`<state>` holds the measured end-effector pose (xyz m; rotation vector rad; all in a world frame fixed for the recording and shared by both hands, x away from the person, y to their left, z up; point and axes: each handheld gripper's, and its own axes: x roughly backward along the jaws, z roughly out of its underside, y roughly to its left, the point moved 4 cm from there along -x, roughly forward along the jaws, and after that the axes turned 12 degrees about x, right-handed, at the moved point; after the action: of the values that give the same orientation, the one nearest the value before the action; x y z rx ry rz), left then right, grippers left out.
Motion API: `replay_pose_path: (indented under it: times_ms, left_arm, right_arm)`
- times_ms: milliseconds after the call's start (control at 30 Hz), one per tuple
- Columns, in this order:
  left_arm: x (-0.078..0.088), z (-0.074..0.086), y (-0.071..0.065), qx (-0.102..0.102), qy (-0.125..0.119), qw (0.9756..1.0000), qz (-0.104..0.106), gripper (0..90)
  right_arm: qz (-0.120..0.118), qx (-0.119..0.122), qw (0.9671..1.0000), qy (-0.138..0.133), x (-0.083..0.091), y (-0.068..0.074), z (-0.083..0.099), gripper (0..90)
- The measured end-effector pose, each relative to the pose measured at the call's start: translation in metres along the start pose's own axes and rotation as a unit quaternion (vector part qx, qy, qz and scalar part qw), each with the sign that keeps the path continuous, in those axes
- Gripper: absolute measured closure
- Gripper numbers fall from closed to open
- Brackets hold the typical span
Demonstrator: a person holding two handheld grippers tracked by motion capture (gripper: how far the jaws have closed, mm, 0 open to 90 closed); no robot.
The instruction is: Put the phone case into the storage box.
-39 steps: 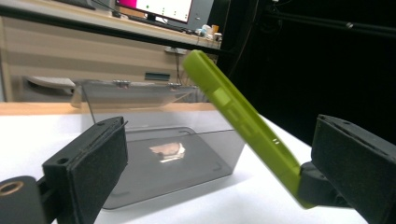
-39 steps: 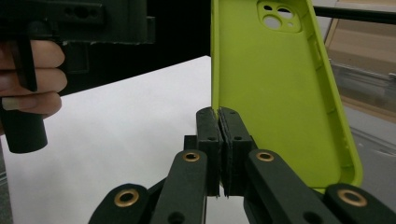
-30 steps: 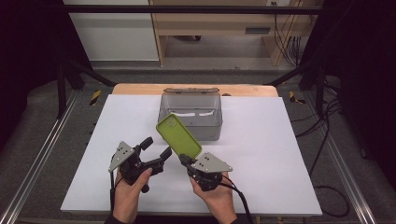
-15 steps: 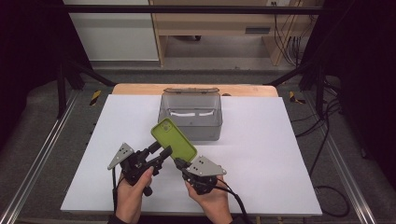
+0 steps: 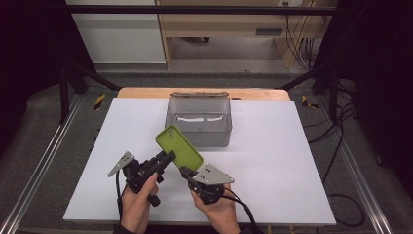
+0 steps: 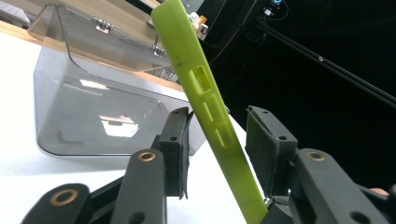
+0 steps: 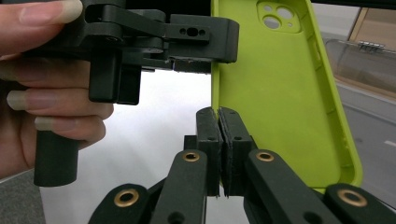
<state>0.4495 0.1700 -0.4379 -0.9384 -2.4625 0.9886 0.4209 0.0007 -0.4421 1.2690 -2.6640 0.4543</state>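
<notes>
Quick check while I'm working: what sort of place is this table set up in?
Probably a lab or test workshop, not a home. A white table stands inside a dark metal frame, loose cables run over the grey floor, and plain wooden furniture sits behind.

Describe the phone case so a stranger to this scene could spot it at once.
Start at the white table and find the grey box with its lid open near the far edge. Just in front of it, above the person's hands, the phone case is held tilted in the air by the right gripper. It is the one lime-green thing here, with camera cut-outs at its top corner.
</notes>
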Motion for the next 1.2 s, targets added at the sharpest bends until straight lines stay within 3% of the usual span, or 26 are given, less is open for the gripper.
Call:
replay_pose_path:
  times_ms: [267, 767, 1200]
  left_arm:
    - [0.0, 0.002, -0.001, 0.006, -0.004, 1.0, 0.001, 64.6]
    - [0.0, 0.004, 0.004, 0.028, -0.01, 0.9996, 0.001, 69.6]
    - [0.001, 0.006, 0.007, 0.034, -0.014, 0.9993, -0.004, 70.9]
  right_arm:
    - [0.0, -0.023, 0.9997, -0.009, -0.003, 0.001, 0.0, 88.0]
    - [-0.009, -0.032, 0.9993, -0.013, -0.009, 0.01, 0.002, 88.0]
    - [-0.01, -0.047, 0.9987, -0.015, -0.012, 0.014, 0.004, 88.0]
